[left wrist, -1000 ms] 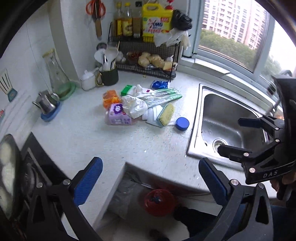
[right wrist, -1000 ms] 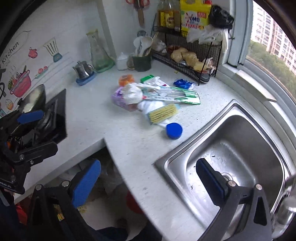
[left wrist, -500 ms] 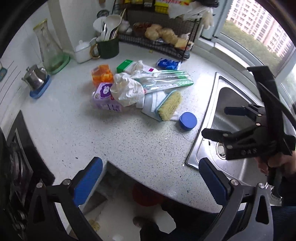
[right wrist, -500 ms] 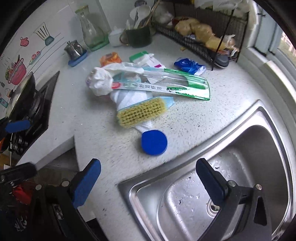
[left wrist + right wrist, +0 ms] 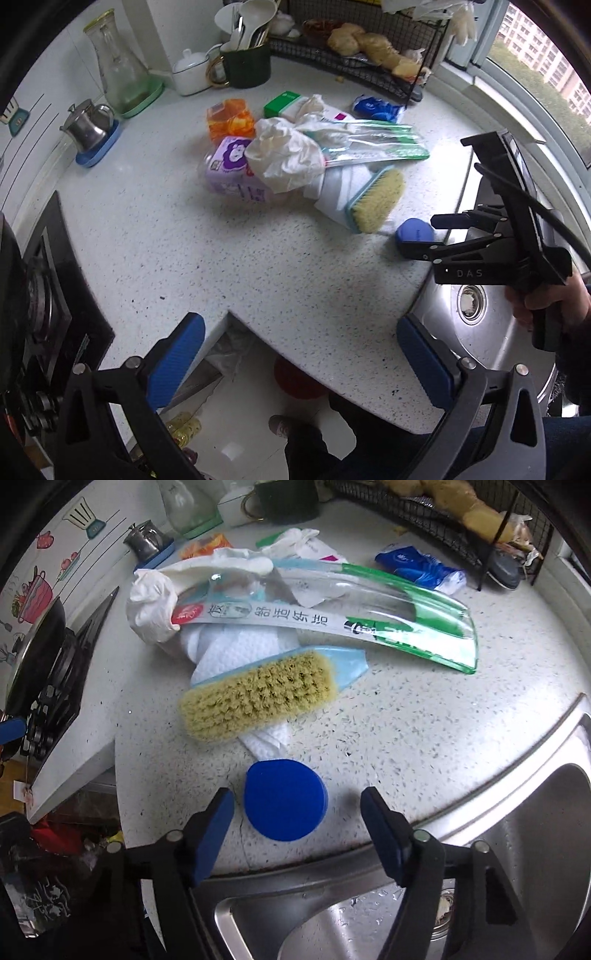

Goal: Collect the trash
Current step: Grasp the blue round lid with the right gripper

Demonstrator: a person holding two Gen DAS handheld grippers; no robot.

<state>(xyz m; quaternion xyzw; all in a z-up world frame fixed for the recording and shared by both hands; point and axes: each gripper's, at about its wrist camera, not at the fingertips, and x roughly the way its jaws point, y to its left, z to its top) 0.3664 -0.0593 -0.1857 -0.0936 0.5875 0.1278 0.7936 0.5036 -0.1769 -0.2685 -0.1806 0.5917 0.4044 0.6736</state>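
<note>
My right tool (image 5: 297,812) is closing around the blue lid (image 5: 285,799) on the surface (image 5: 424,720), pads not touching it; left tool (image 5: 301,350) wide open, empty.

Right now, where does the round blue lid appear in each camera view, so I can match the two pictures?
Left wrist view: the round blue lid lies right of centre, partly hidden behind the right gripper, whose jaws are closing around it.
Right wrist view: the lid lies low and centre, between the gripper's blue pads, not yet pressed.
Shared landmark: the scrubbing brush, just beyond the lid in both.
</note>
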